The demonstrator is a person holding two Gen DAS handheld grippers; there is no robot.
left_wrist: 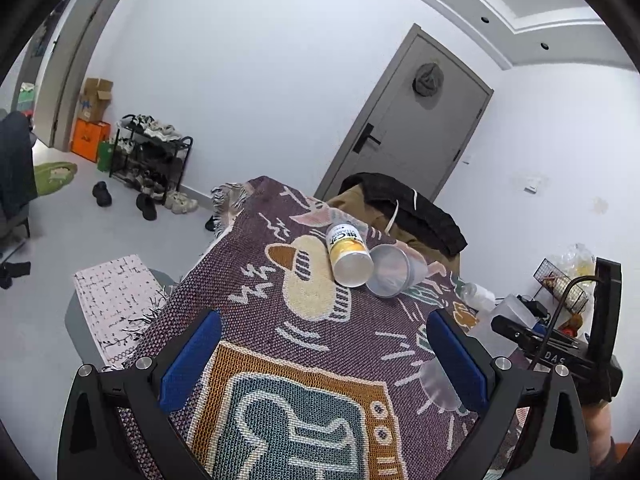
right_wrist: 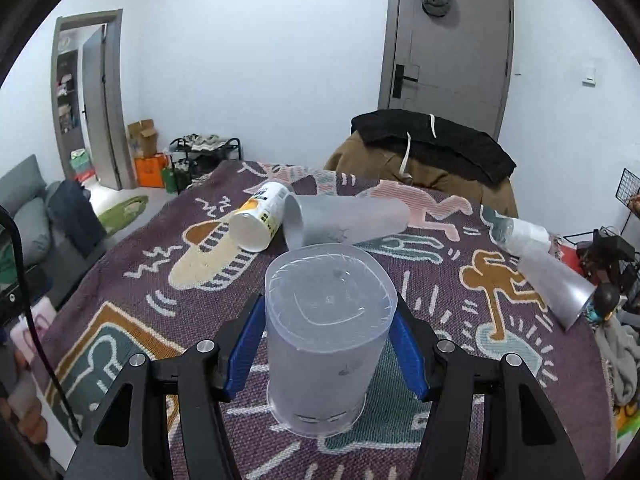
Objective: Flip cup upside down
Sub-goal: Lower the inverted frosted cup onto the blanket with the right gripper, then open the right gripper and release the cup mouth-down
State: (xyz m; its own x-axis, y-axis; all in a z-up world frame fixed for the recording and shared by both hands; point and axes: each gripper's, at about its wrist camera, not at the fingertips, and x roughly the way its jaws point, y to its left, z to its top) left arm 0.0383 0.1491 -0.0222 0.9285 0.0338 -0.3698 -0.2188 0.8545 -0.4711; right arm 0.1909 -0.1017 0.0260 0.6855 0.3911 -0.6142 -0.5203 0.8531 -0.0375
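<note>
Frosted translucent plastic cup (right_wrist: 330, 336) stands inverted, rim on woven patterned blanket (right_wrist: 440, 292); right gripper (right_wrist: 328, 344) grasping it, release pending; left gripper (left_wrist: 324, 360) released; two more cups lie toward 12 o'clock.

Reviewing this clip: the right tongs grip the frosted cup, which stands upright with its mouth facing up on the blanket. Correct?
Not quite. In the right wrist view the right tongs do bracket the frosted cup on the blanket, but the cup is inverted: closed base on top, rim down on the fabric.
</note>
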